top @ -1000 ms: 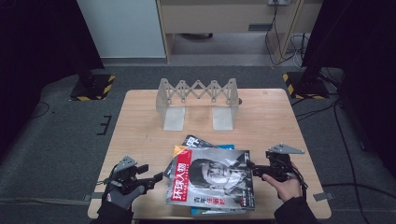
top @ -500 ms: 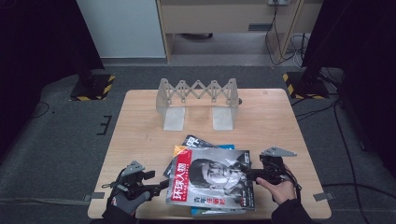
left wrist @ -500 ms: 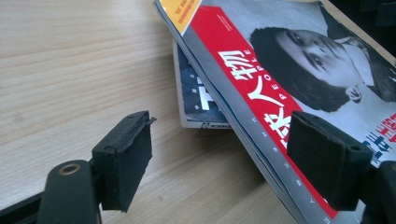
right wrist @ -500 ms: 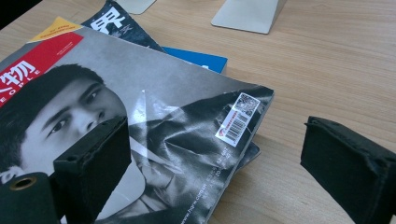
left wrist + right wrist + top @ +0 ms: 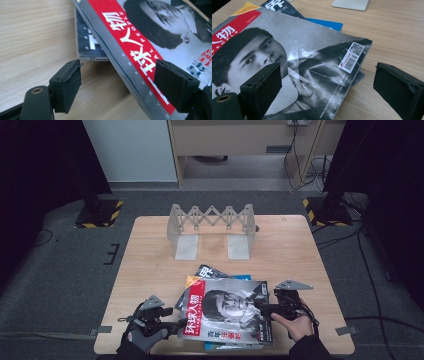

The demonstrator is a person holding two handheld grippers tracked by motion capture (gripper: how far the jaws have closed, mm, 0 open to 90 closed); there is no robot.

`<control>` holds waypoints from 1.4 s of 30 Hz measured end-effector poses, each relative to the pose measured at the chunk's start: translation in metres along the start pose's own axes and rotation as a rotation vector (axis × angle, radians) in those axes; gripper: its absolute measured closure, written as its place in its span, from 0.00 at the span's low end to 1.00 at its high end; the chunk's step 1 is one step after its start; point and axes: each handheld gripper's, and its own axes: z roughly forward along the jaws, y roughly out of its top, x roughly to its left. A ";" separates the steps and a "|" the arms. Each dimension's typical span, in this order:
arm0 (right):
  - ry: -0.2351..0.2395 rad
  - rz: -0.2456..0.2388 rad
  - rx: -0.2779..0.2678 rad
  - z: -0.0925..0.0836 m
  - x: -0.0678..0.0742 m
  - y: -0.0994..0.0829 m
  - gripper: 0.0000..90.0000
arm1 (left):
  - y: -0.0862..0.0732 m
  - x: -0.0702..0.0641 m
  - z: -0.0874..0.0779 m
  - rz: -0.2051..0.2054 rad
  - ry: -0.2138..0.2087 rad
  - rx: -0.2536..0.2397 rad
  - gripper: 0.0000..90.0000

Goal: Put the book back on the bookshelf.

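- Table [image 5: 150, 255]: the rack [image 5: 212, 227] at the far edge stands empty; nothing filed yet.
- Magazine [image 5: 227, 312] tops the near pile, unlifted.
- Left gripper [image 5: 172, 320], jaws wide, straddles its spine; right gripper [image 5: 260, 307], also wide, straddles the opposite edge.

- A light wooden table [image 5: 150, 265] stands on a dark grey floor, its top bare across the left side and the far right corner.
- At the far middle of the table stands a pale grey folding rack [image 5: 212, 220], its crisscross lattice upright between two end pieces, with two flat plates resting on the wood towards the near side.
- Near the front edge, right of centre, lies a loose stack of magazines.
- The top magazine [image 5: 230, 310] shows a black-and-white portrait and a red title band down its left side.
- A dark magazine [image 5: 212, 271] pokes out at the far side.
- A blue-covered one [image 5: 220, 347] shows at the near edge.
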 end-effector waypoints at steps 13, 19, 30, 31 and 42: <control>0.029 0.026 0.021 0.005 0.002 -0.004 0.09 | 0.000 -0.005 0.012 -0.035 -0.065 0.028 0.23; 0.035 0.020 0.038 0.008 0.003 -0.007 0.09 | 0.001 -0.005 0.018 -0.045 -0.095 0.038 0.22; 0.046 0.017 0.069 0.015 0.005 -0.010 0.09 | 0.002 -0.004 0.028 -0.095 -0.171 0.056 0.24; 0.046 0.017 0.069 0.015 0.005 -0.010 0.09 | 0.002 -0.004 0.028 -0.096 -0.178 0.057 0.24; 0.046 0.023 0.075 0.017 0.005 -0.011 0.08 | 0.002 -0.005 0.025 -0.090 -0.205 0.050 0.36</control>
